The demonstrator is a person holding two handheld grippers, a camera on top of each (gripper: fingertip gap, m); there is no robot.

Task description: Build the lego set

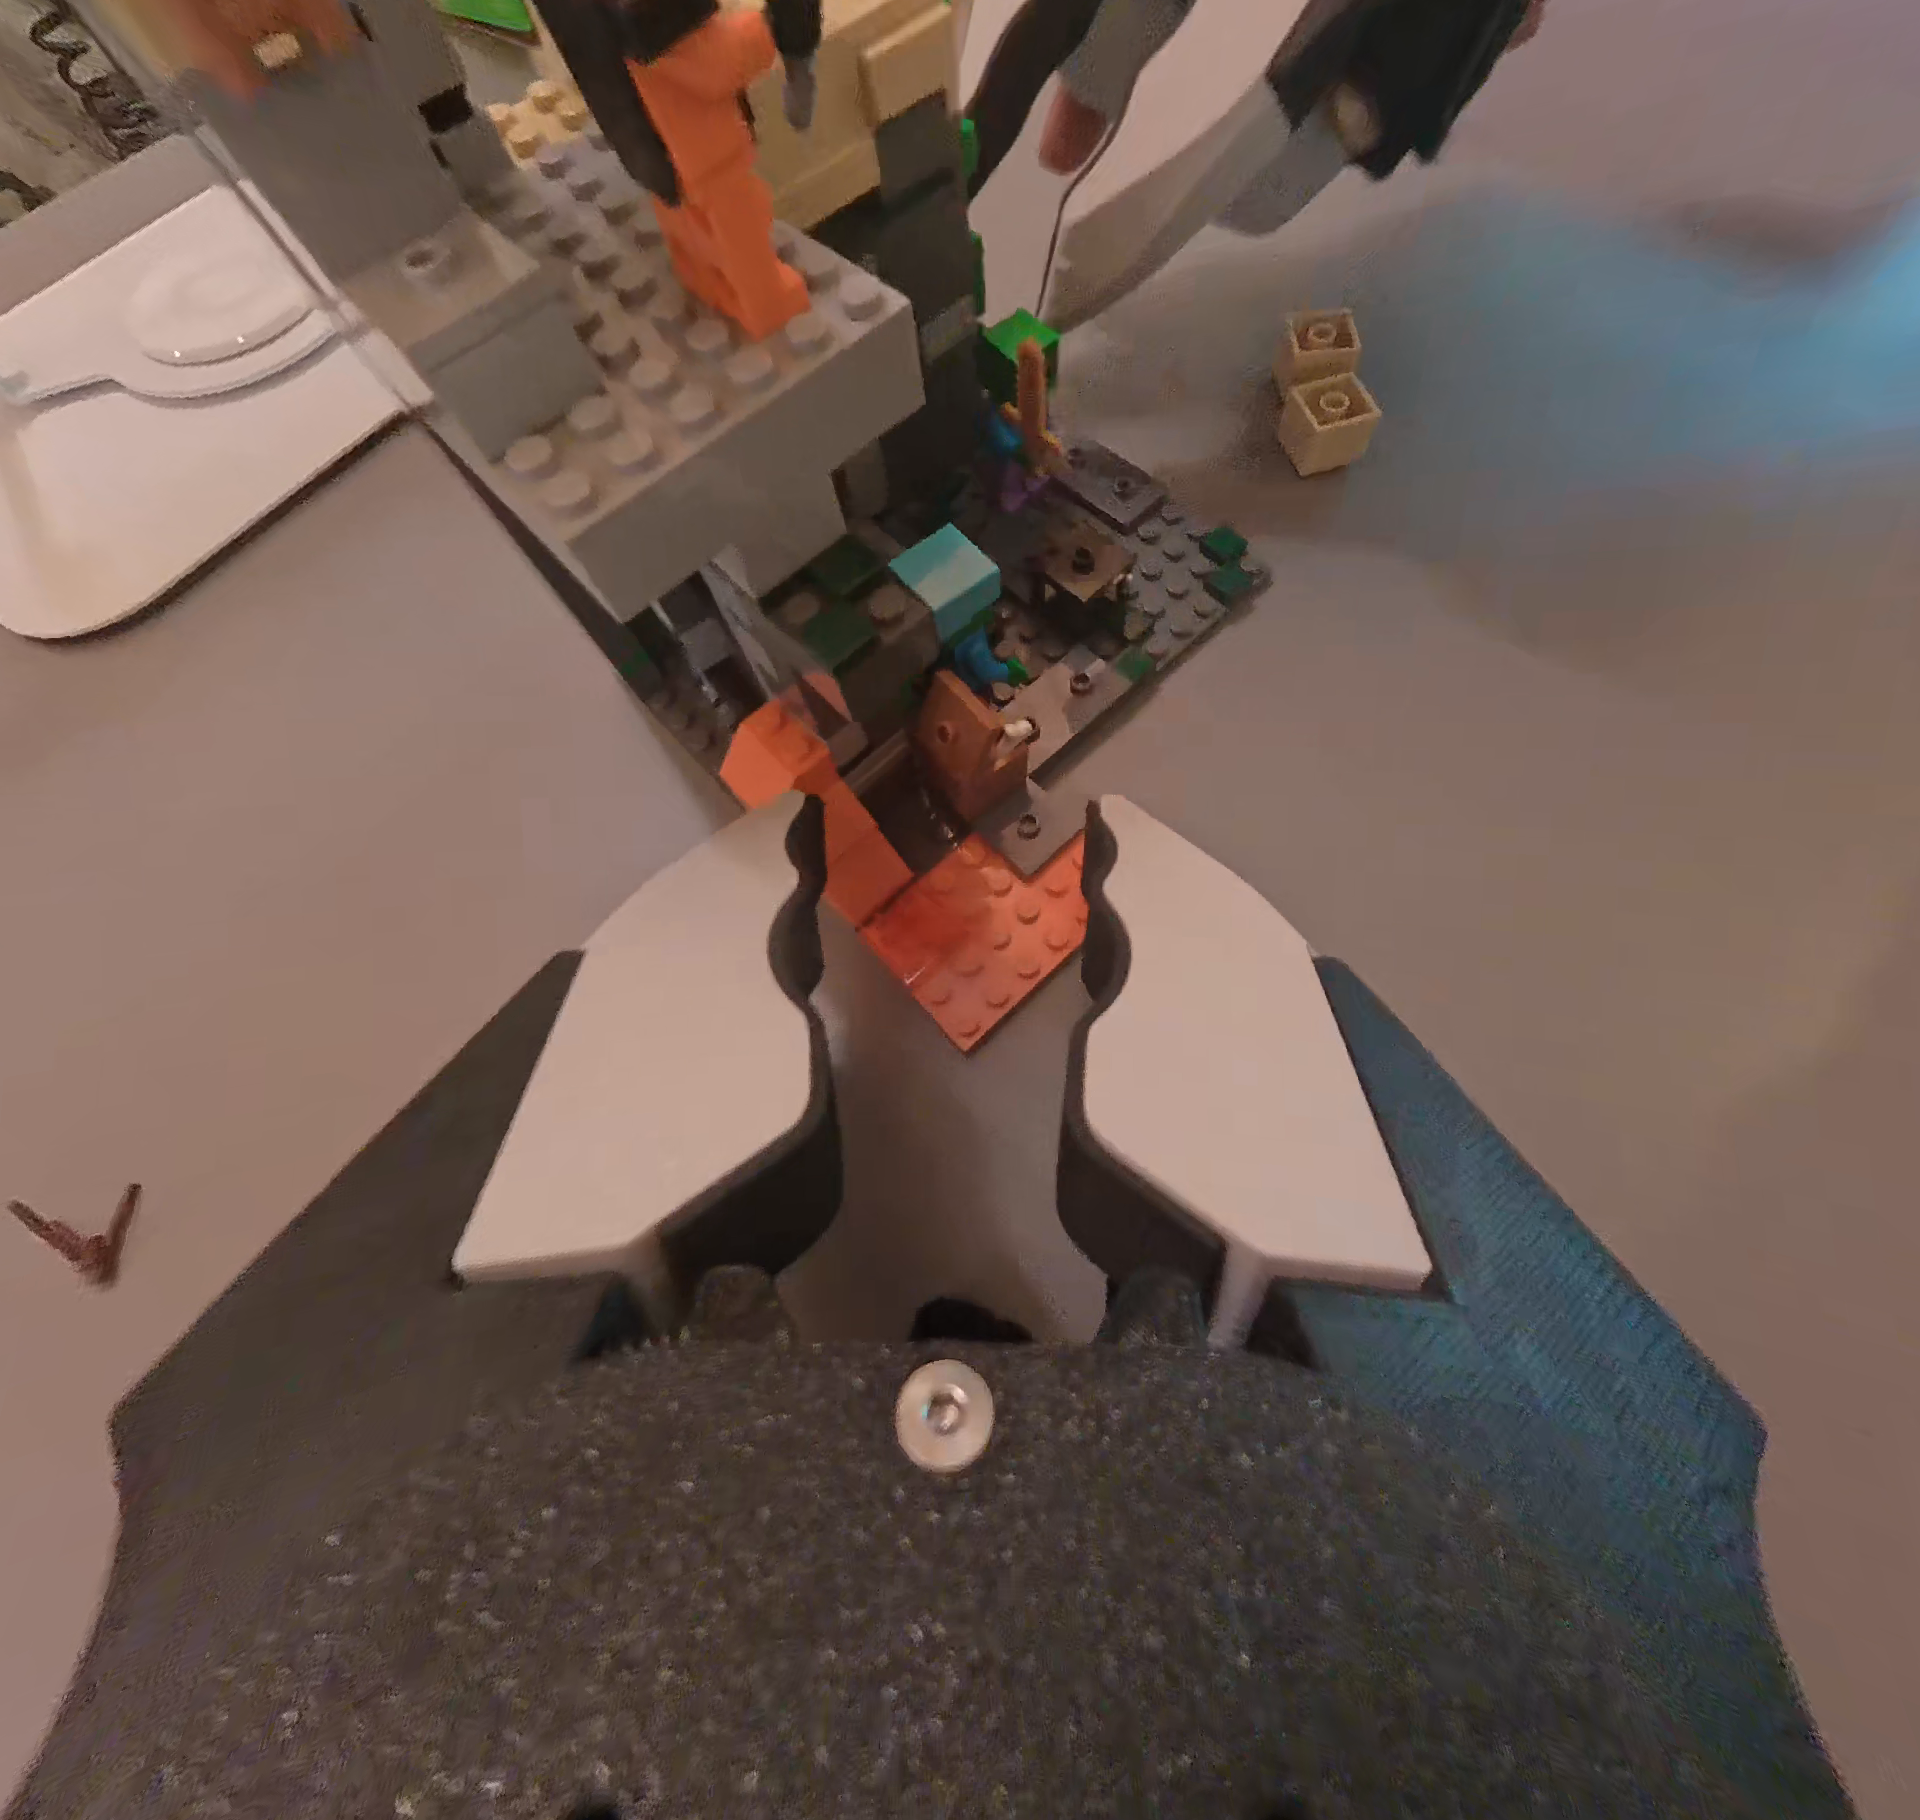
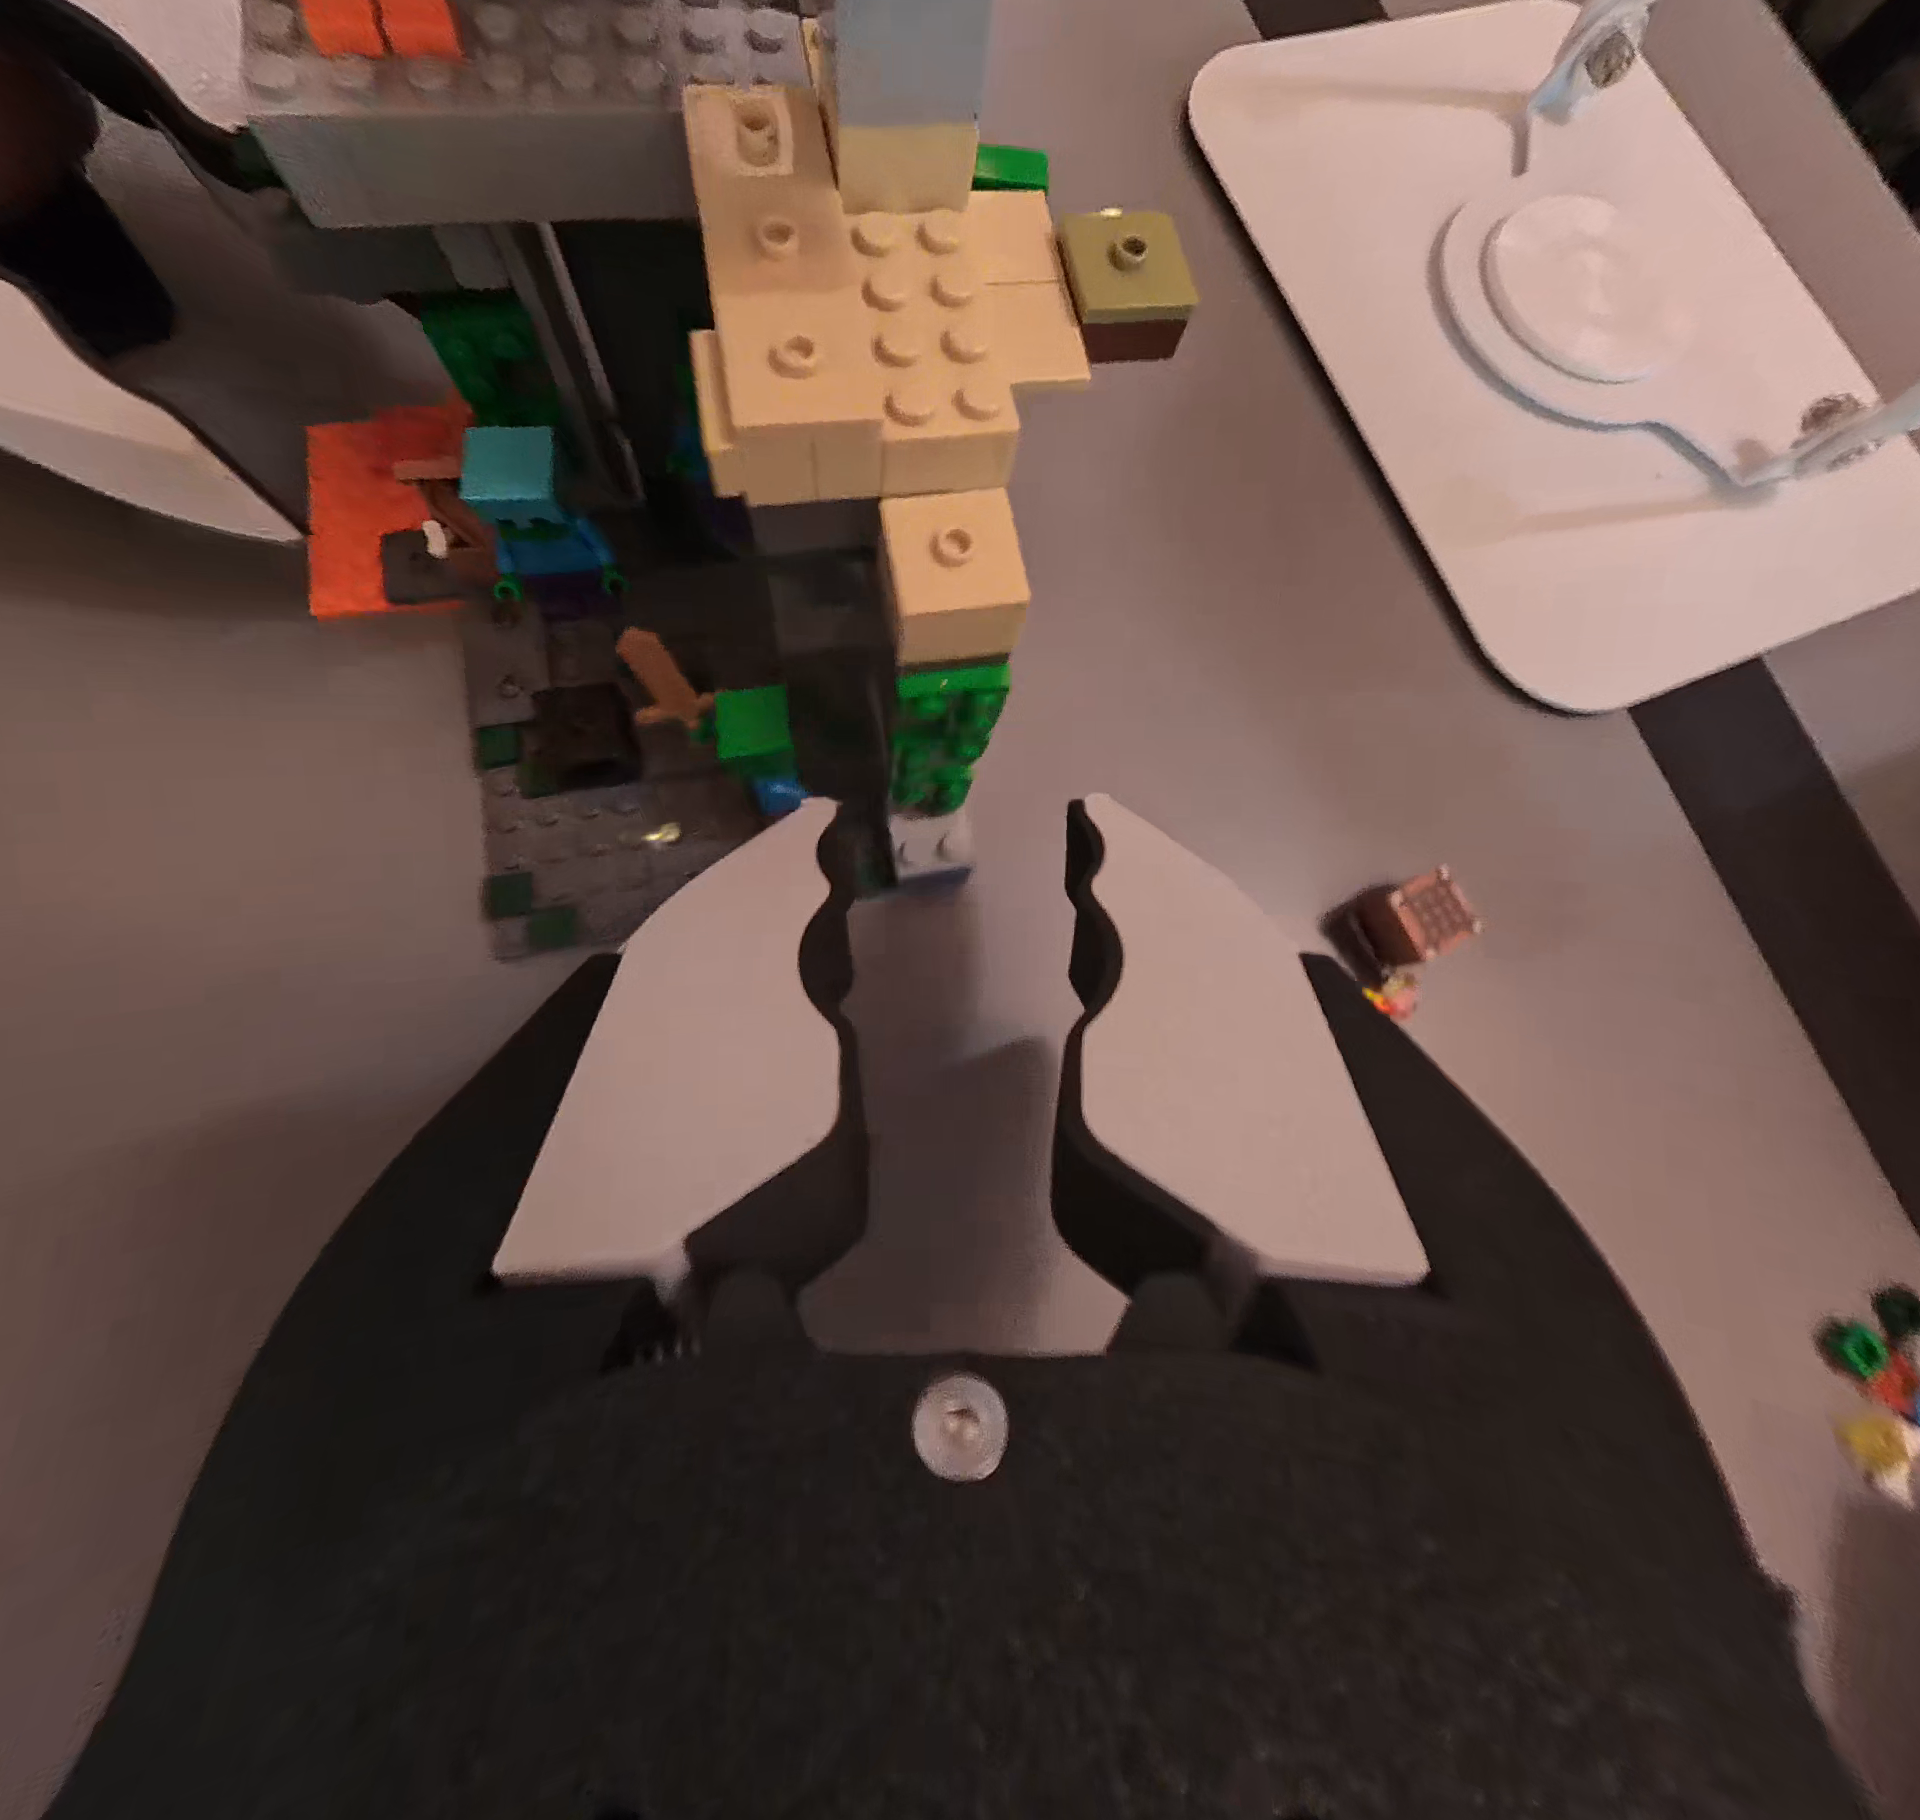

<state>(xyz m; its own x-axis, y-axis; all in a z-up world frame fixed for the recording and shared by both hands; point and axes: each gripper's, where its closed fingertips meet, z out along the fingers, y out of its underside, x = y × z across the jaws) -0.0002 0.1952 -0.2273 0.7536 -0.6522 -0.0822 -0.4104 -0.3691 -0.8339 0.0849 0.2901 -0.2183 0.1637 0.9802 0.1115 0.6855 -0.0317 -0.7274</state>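
The lego model [image 1: 675, 399] is a tall build with a grey studded platform, an orange figure [image 1: 717, 201] on top and a tan block section [image 2: 873, 347]. A teal-headed figure [image 1: 945, 581] stands on the dark base. My left gripper [image 1: 951, 835] has its jaws on both sides of the orange corner plate [image 1: 987, 939] at the model's base, and both touch it. My right gripper [image 2: 951, 825] is open and empty. It hovers over the table just in front of the model's green and white pillar [image 2: 940, 762].
Two tan bricks [image 1: 1325, 388] lie on the table right of the model. A white stand base [image 2: 1558, 316] sits at the back right. A small brown block [image 2: 1408, 913] and several loose pieces [image 2: 1881, 1396] lie to the right. A brown bit [image 1: 88, 1240] lies at the left. There is about 15 cm between the tips of the two grippers. Measured from the fingertips, the small brown block [image 2: 1408, 913] is 8 cm or so from the right gripper and 25 cm from the left.
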